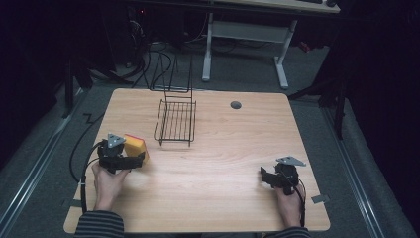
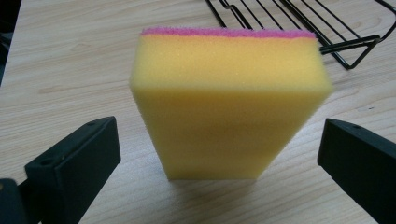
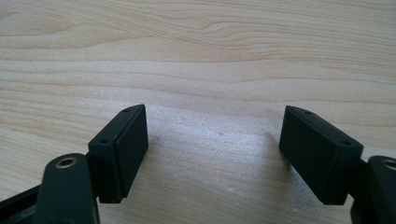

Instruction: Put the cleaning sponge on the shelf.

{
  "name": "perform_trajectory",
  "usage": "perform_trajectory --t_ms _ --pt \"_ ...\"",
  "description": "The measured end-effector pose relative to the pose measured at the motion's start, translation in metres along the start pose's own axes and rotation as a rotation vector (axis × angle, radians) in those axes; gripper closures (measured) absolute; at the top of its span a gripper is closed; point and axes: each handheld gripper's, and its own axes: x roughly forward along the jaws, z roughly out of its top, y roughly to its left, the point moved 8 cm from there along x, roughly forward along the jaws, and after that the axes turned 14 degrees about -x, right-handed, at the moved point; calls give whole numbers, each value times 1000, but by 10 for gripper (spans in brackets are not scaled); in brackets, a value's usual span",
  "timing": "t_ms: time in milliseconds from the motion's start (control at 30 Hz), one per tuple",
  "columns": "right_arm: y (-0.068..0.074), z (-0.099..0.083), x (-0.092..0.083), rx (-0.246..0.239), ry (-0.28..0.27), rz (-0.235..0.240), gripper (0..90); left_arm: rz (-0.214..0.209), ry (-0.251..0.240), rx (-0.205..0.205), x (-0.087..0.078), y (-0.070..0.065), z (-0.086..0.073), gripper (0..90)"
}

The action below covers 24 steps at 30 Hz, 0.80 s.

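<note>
A yellow sponge with a pink scouring layer stands on edge on the wooden table, near its left side. My left gripper is open right at it. In the left gripper view the sponge rises between the two black jaws, with a gap on each side and its pink layer facing away. My left gripper touches nothing there. Near the table's front right, my right gripper rests low and open. Bare wood lies between its jaws in the right gripper view.
A black wire rack stands behind the sponge toward the table's middle back; its corner shows at the top right of the left gripper view. A grey cable grommet sits at the back. A desk frame stands beyond the table.
</note>
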Motion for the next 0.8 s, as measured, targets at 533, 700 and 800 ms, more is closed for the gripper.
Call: perform_trajectory --t_ms 533,700,800 --pt "0 0 0 0 -3 1 241 10 19 -19 20 2 -2 33" --pt "0 0 0 1 -2 2 241 12 33 -20 23 3 -3 74" --pt "0 0 0 0 -2 2 241 17 35 -13 25 3 -4 152"
